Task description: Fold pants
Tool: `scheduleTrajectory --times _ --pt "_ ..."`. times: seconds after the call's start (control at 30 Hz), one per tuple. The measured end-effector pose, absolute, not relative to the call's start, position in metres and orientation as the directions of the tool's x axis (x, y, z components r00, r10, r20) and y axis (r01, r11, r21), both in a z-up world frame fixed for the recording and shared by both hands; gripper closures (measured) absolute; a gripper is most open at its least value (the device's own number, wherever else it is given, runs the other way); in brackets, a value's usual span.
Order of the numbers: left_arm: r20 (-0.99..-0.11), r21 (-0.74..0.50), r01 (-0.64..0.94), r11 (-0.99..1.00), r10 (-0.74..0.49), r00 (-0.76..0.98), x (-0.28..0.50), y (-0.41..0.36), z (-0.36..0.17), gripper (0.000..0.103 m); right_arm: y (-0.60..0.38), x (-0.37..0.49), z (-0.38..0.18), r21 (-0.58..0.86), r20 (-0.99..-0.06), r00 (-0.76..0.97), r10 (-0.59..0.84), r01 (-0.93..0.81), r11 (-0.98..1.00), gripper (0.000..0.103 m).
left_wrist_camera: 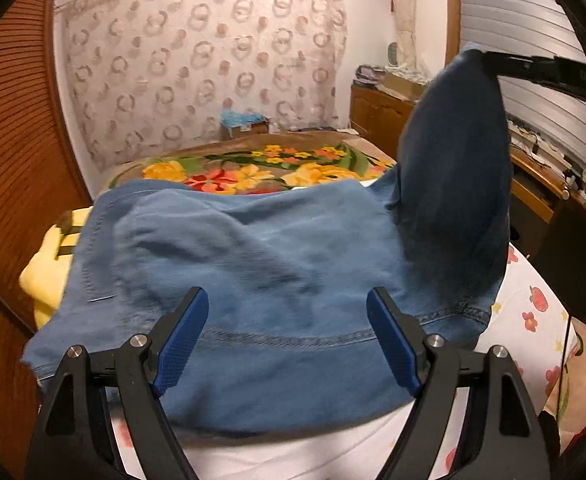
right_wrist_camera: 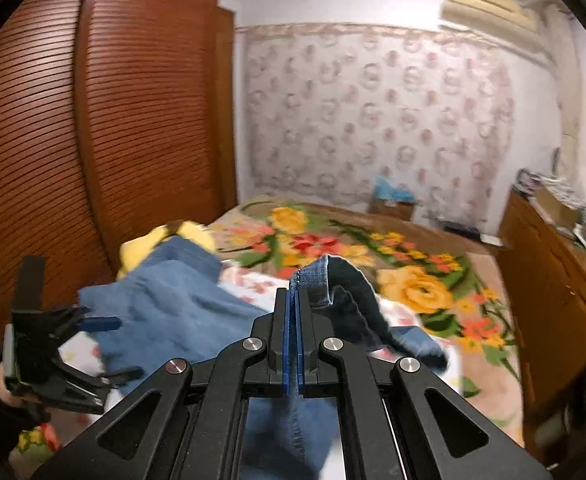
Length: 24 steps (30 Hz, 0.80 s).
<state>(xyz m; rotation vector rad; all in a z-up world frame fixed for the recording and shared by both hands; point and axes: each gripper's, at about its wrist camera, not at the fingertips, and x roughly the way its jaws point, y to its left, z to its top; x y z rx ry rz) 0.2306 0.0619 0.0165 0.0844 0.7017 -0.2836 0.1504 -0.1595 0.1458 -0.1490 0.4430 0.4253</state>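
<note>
The left wrist view shows the pants (left_wrist_camera: pixel 261 264) spread broad across the near end of the bed (left_wrist_camera: pixel 533 304), hem seam toward the camera, with one leg lifted up at the right to the right claw (left_wrist_camera: pixel 489 58). The left claw (left_wrist_camera: pixel 287 340) hangs over the denim with its blue pads (left_wrist_camera: pixel 181 340) wide apart and nothing between them.

The right wrist view shows what the other does not: the right claw (right_wrist_camera: pixel 294 320) is clamped together on a stitched edge of the pants (right_wrist_camera: pixel 165 304), the cloth pinched between the pads and draping down to the right. There the left claw (right_wrist_camera: pixel 101 344) appears at the left edge, spread above the denim.

The raised leg runs up and rightward; the rest lies roughly flat, its long axis across the bed.

A yellow cloth (left_wrist_camera: pixel 49 276) lies against the pants' left side. A floral blanket (left_wrist_camera: pixel 253 172) covers the far bed. A louvred wardrobe (right_wrist_camera: pixel 93 120) stands left, a wooden dresser (right_wrist_camera: pixel 553 280) right.
</note>
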Motion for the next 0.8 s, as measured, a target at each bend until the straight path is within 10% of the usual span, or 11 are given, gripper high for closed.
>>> scheduleTrajectory --times 0.63,0.8 --pt "-0.694 -0.019 0.338 0.941 -0.256 0.673 0.254 0.021 -0.018 0.022 -0.168 0.228 0.077 0.044 -0.648 0.68 0.343 -0.416 0.908 0.079" --pt "-0.718 -0.001 0.359 0.933 -0.25 0.649 0.267 0.008 -0.03 0.039 -0.165 0.258 0.049 0.085 -0.698 0.626 0.348 -0.41 0.908 0.079"
